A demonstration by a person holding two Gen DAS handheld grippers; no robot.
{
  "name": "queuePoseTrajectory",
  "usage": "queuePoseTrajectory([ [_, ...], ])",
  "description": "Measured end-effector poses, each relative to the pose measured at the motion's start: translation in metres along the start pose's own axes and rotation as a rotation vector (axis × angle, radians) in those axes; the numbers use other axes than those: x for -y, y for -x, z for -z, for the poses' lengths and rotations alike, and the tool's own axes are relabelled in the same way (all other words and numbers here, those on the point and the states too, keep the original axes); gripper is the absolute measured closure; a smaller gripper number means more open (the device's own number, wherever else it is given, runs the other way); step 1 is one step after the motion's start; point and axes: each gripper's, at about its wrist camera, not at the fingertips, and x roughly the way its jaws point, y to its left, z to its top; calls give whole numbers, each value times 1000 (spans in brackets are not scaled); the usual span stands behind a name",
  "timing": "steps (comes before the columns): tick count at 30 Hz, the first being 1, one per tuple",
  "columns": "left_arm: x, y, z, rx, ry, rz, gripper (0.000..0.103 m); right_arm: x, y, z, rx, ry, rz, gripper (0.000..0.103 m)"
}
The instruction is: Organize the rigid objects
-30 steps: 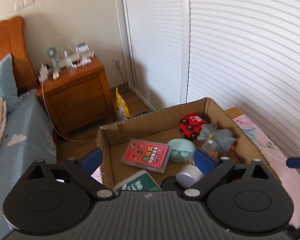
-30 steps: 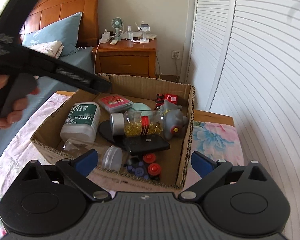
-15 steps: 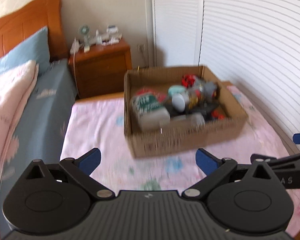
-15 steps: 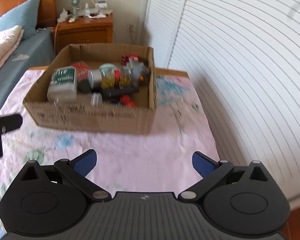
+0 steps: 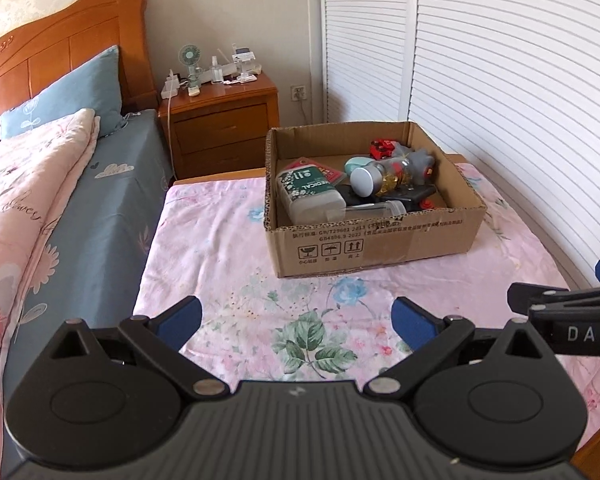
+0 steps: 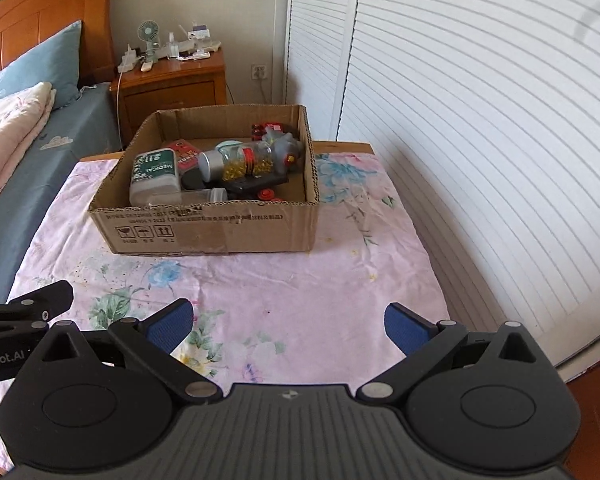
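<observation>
A cardboard box stands on the pink floral cloth at the far side. In it lie a white MEDICAL bottle, a clear pill jar with a silver lid, a grey toy, a red toy car and a red card box. My left gripper is open and empty, well in front of the box. My right gripper is open and empty, also in front of the box.
A bed with a blue sheet and a pink quilt lies on the left. A wooden nightstand with a small fan stands behind. White louvred doors run along the right. The right gripper's arm shows at the left view's right edge.
Both grippers have pulled back from over the box, open and empty. The box now sits far in front of them. The box's contents have not moved.
</observation>
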Motion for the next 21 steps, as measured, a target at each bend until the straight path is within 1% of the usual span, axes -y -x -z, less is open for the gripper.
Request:
queuePoseTrajectory([
  [3, -1, 1, 2, -10, 7, 2, 2, -2, 3, 0, 5, 0, -7, 0],
  [10, -2, 3, 3, -9, 18, -11, 2, -2, 4, 2, 4, -5, -6, 0],
  [21, -1, 5, 4, -4, 15, -9, 2, -1, 3, 2, 2, -9, -5, 0],
])
